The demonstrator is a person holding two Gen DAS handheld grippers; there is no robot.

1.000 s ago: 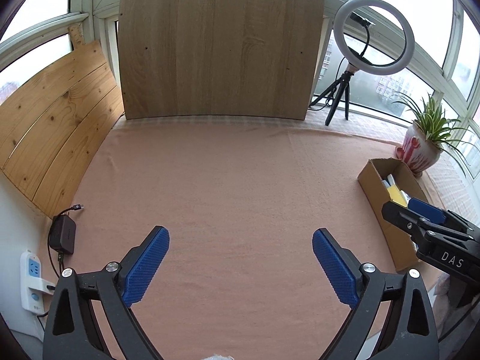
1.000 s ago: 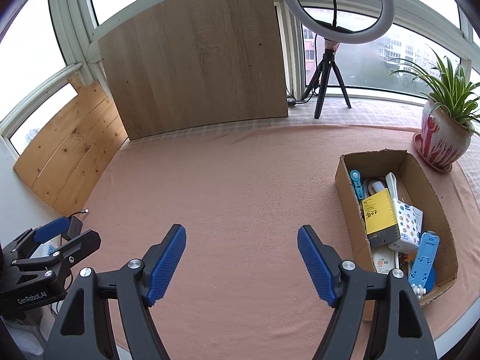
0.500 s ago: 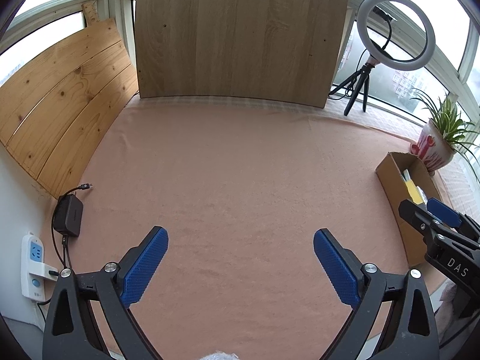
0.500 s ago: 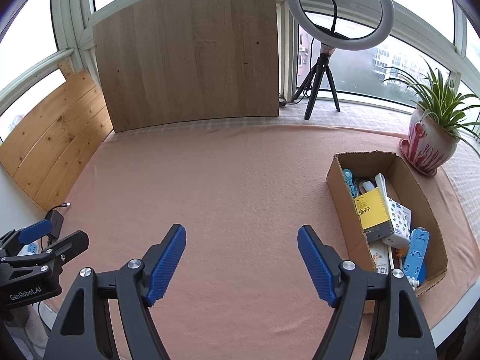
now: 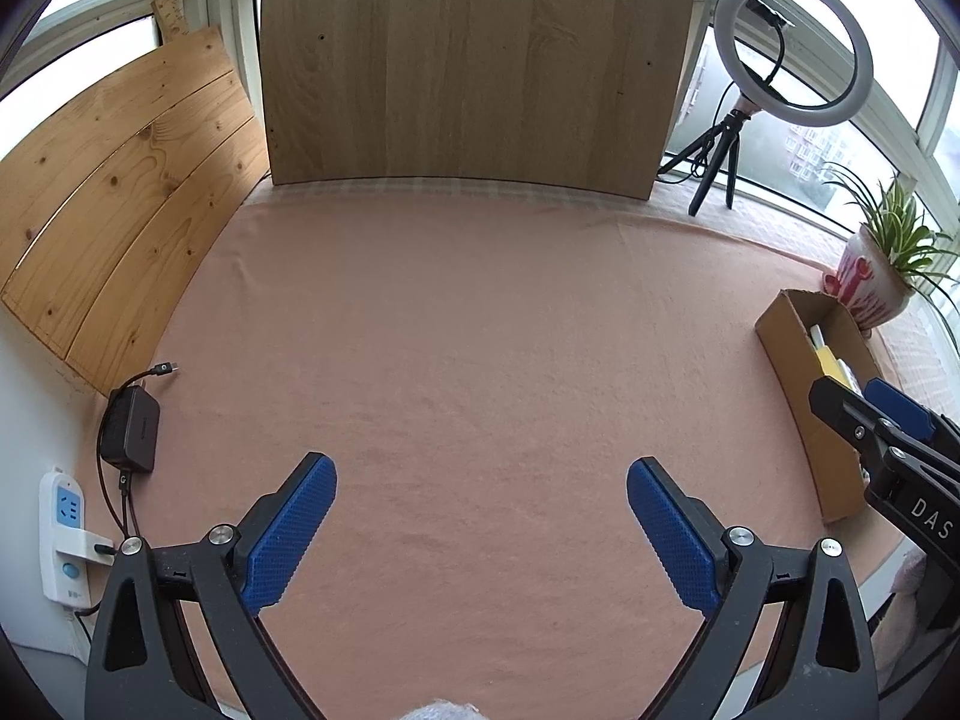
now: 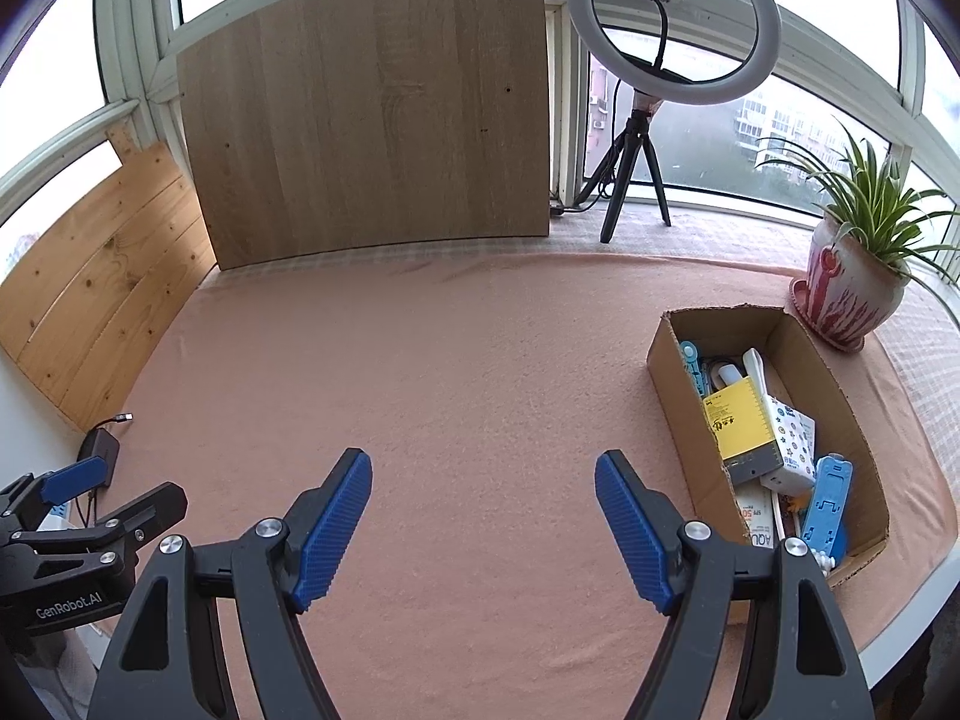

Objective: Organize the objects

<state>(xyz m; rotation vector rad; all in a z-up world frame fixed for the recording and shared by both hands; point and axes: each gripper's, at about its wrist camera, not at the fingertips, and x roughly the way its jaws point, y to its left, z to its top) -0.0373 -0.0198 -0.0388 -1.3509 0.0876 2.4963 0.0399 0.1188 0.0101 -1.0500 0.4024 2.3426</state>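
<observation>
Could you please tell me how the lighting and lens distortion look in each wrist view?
Left wrist view: soft, even daylight, blown-out windows, tall brown wooden board bowed by fisheye. Right wrist view: same flat light, white ring light unlit, open cardboard box contents sharp.

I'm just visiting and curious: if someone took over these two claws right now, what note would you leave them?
Left claw: open, empty, above bare pink cloth.
Right claw: open, empty, left of the cardboard box.
Box holds a yellow box, a patterned white carton, a blue stand and other small items.
Done: no loose items show on the cloth.
Left: apparently nothing; check beyond view.
</observation>
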